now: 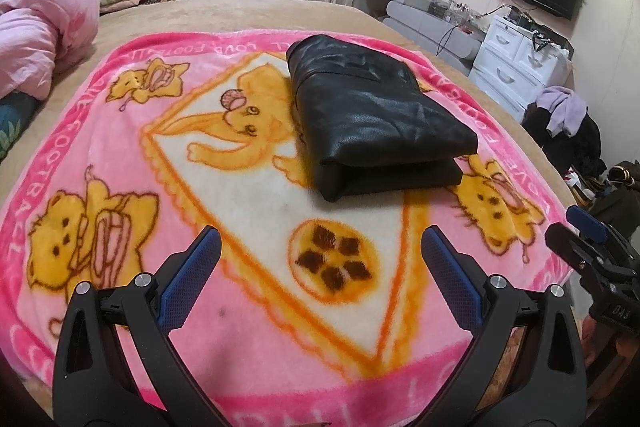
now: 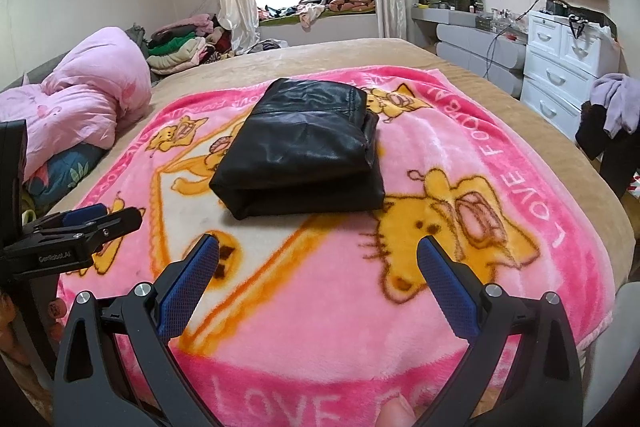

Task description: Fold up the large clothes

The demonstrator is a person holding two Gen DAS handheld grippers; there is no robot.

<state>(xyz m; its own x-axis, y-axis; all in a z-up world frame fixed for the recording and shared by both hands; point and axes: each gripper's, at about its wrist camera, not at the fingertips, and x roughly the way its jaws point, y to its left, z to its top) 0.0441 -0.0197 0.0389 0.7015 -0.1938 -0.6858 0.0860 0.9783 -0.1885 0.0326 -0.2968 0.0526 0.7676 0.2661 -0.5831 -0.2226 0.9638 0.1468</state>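
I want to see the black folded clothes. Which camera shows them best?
The right wrist view: the folded black leather garment sits near the middle, its stacked layers facing the camera. The left wrist view shows it off to the right, angled.

Blanket (image 2: 460,155) border reads "LOVE FOO…", repeated near edge. Left gripper (image 2: 86,223) body: "GenRobot.AI", apparently. Right gripper (image 1: 588,231): "DAS".

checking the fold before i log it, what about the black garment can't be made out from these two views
- Black leather garment: inner layers hidden by its own top fold, both views; garment type unclear.
- Its far edge: in the right wrist view, foreshortened, hard to judge.
- Blanket lettering: cut off at the bottom by the left gripper and right gripper.
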